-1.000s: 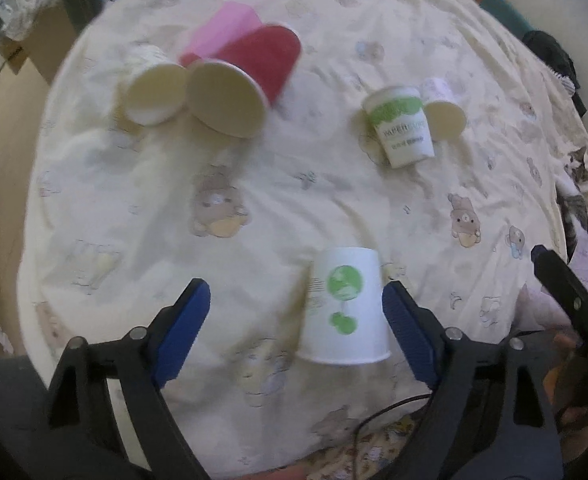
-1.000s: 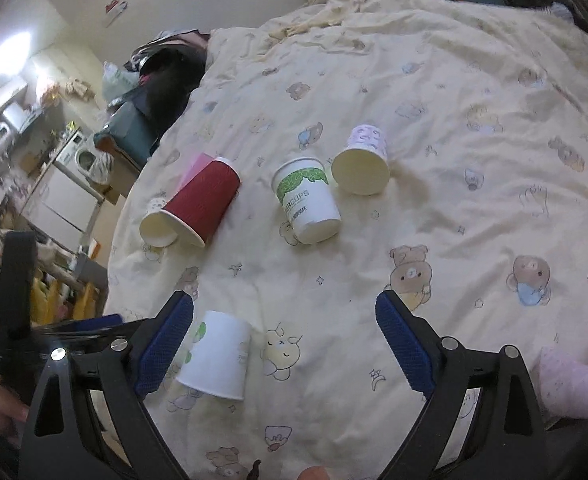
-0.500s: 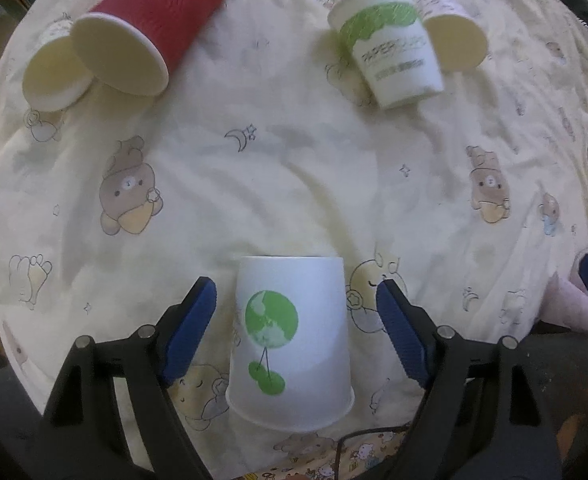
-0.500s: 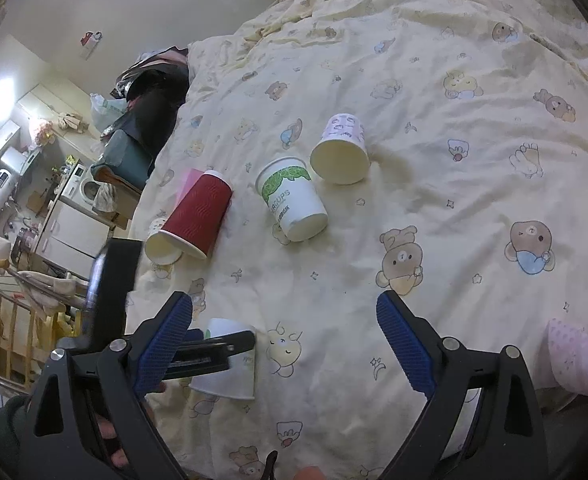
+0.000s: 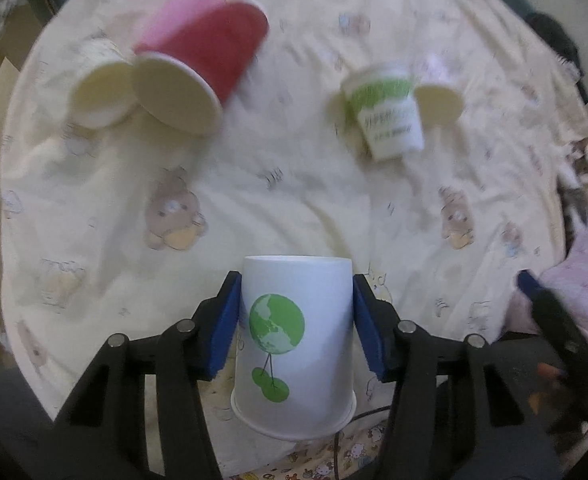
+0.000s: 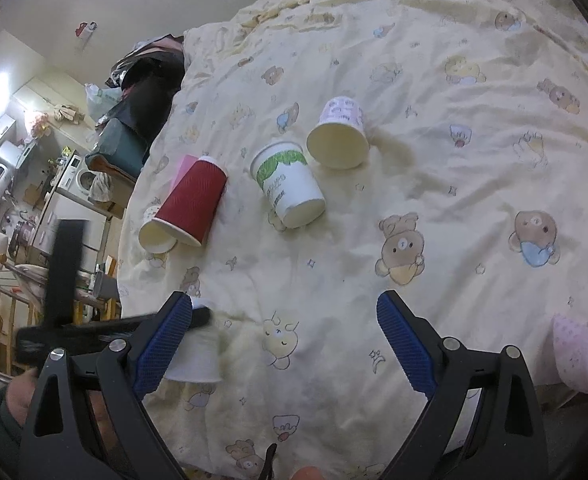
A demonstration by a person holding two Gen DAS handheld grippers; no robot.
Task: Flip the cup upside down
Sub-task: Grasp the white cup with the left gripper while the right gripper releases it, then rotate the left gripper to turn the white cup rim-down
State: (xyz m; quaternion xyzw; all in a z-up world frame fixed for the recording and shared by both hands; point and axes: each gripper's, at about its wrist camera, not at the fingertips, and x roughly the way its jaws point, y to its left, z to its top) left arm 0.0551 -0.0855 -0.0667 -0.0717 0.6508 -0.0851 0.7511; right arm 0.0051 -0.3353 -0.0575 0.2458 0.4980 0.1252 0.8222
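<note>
left gripper (image 5: 296,320): both blue pads pressed against the sides of the white cup with green globe print (image 5: 294,344), rim toward the camera, base pointing away over the cream bear-print bedspread (image 5: 294,208). right gripper (image 6: 283,350): jaws spread wide, nothing between them, above the bedspread. farther out, lying on their sides: red cup (image 6: 191,204) over a pink cup (image 6: 181,166) and touching a small cream cup (image 5: 97,94); green-banded white cup (image 6: 289,186) just beside a lilac-print cup (image 6: 340,132).

Matt white paper cup (image 5: 296,344) (ribbed red cup (image 6: 191,204) beyond) on soft, wrinkled cloth bedsheet (image 6: 434,168).
</note>
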